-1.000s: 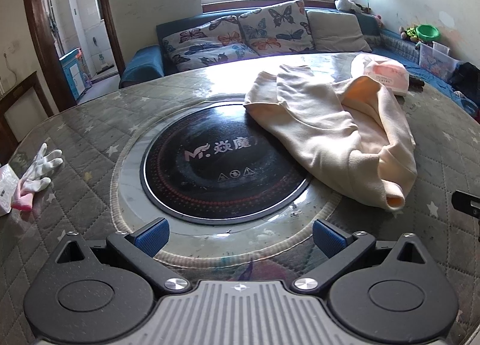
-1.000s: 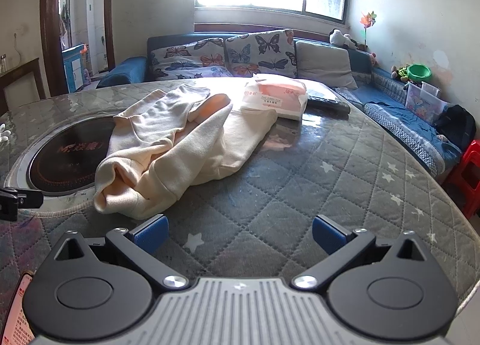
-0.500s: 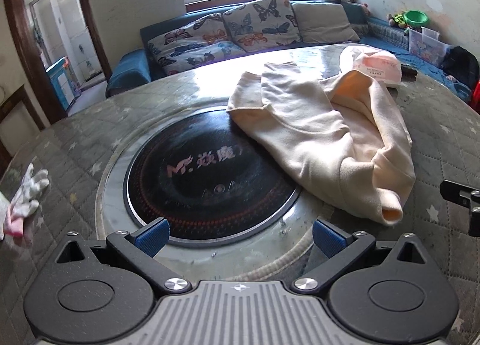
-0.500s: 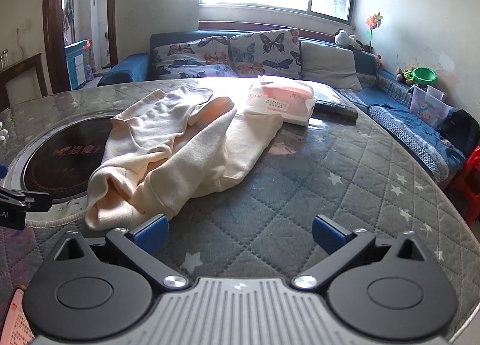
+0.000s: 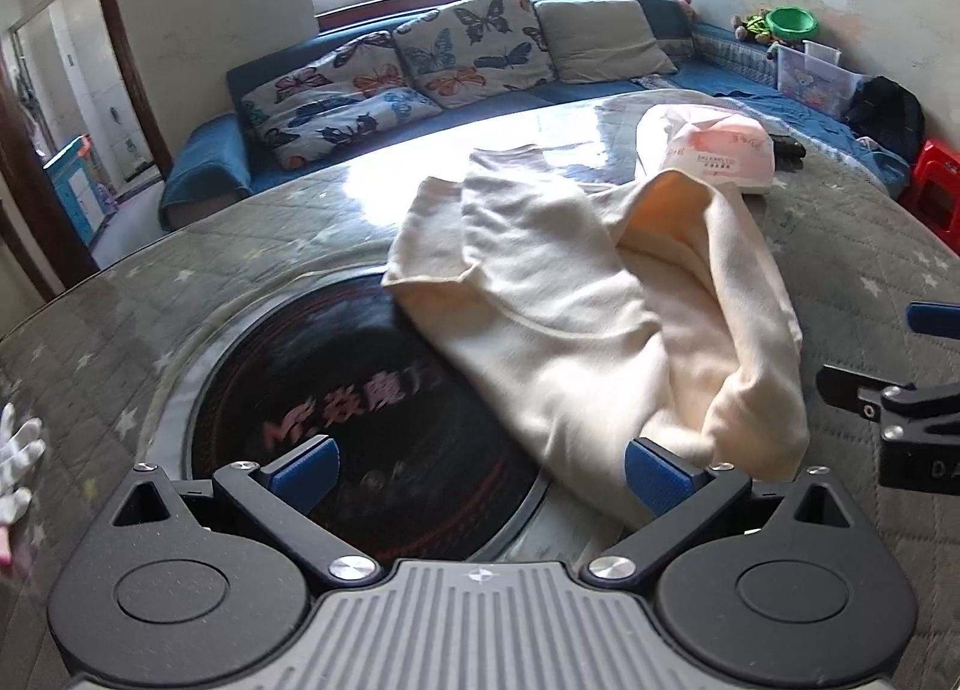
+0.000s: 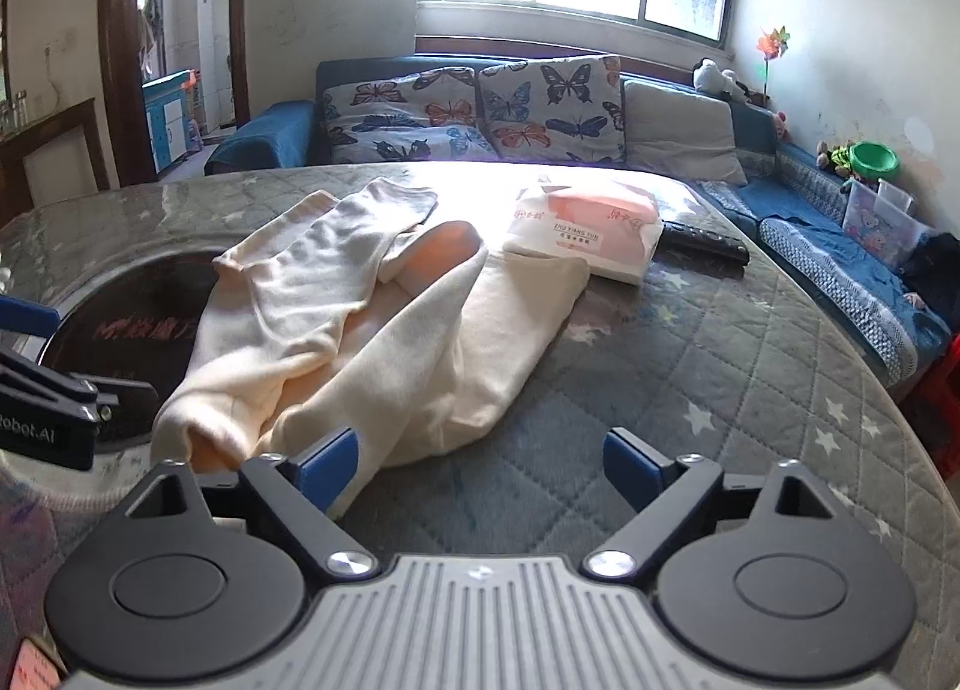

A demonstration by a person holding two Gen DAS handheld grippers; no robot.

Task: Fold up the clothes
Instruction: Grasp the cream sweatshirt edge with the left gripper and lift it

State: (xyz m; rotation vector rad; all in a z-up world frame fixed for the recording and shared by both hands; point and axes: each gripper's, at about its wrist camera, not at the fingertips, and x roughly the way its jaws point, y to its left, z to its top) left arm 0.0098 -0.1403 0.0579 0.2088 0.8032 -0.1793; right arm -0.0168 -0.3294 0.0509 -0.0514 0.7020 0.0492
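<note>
A cream garment point(image 5: 588, 306) lies crumpled on the round table, partly over the black hob disc point(image 5: 360, 408). My left gripper point(image 5: 477, 477) stands open at the garment's near edge, its right pad just beside the cloth, nothing between the fingers. In the right wrist view the same garment point(image 6: 372, 324) spreads ahead and to the left. My right gripper point(image 6: 480, 465) is open too, its left pad at the cloth's near hem. Each gripper shows at the side of the other's view: the right gripper point(image 5: 894, 408) and the left gripper point(image 6: 54, 384).
A pink-and-white tissue pack point(image 6: 585, 225) and a black remote point(image 6: 705, 246) lie beyond the garment. The table point(image 6: 750, 366) has a grey quilted star cover. White gloves point(image 5: 18, 462) lie at its left edge. A blue sofa with butterfly cushions point(image 6: 474, 114) stands behind.
Both grippers have moved forward toward the garment, which now sits closer and larger in both views. Both stay open. The garment has not moved.
</note>
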